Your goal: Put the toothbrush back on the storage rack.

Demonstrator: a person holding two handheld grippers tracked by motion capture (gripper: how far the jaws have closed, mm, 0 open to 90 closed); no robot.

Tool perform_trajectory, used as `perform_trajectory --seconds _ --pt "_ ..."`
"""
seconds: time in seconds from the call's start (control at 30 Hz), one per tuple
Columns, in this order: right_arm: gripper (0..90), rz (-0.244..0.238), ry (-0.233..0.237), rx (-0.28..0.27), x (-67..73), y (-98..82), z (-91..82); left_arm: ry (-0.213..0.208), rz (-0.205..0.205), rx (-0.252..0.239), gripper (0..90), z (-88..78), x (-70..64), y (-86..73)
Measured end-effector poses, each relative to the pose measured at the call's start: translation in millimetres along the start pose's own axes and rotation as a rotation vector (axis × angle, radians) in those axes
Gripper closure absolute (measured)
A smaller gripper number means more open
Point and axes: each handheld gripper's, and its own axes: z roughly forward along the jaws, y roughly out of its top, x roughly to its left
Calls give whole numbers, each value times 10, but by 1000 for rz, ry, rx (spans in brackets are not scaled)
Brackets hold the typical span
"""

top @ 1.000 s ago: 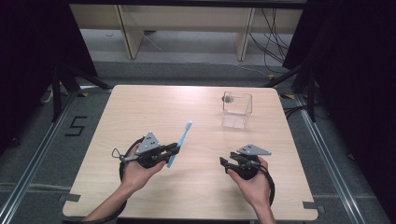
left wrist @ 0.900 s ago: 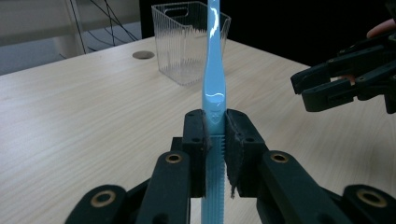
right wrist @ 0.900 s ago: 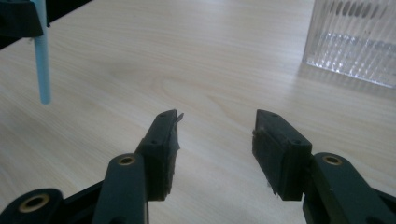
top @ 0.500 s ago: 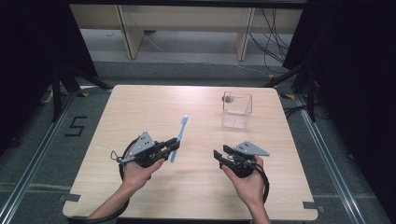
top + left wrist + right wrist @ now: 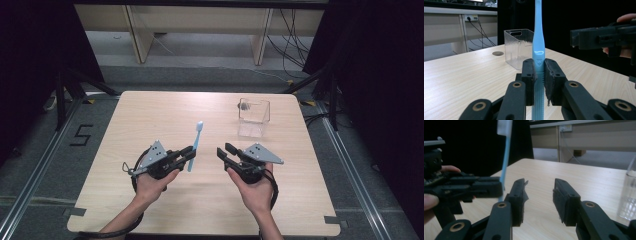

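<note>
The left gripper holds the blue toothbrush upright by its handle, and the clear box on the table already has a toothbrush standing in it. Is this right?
Not quite. The left gripper does hold the blue toothbrush upright by its handle, but the clear box has no toothbrush in it, as the high view shows.

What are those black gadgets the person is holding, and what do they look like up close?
Each is a black handheld gripper: the left gripper and the right gripper carry a grey three-cornered plate on top and trail a black cable. Their linked black arms have brass-coloured pivot rings, ending in blocky jaws with dark, rough pads. The forearms are bare, with no sleeves.
</note>
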Motion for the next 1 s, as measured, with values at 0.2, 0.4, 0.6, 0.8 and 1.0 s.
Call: perform_trajectory --seconds 0.2,0.4,0.6,0.8,1.0 --pt "646 -21 34 -40 107 116 120 -4 22 1 782 22 -42 25" --pt "651 -11 59 -50 184 161 215 -12 31 -5 782 46 -82 28" --pt "667 -21 56 -55 193 197 269 -16 33 -9 782 59 -101 40" --pt "691 -4 71 -50 221 204 308 -25 37 -9 782 73 -124 43" --pt "734 -10 69 -56 215 202 332 -29 35 -11 782 83 -141 41"
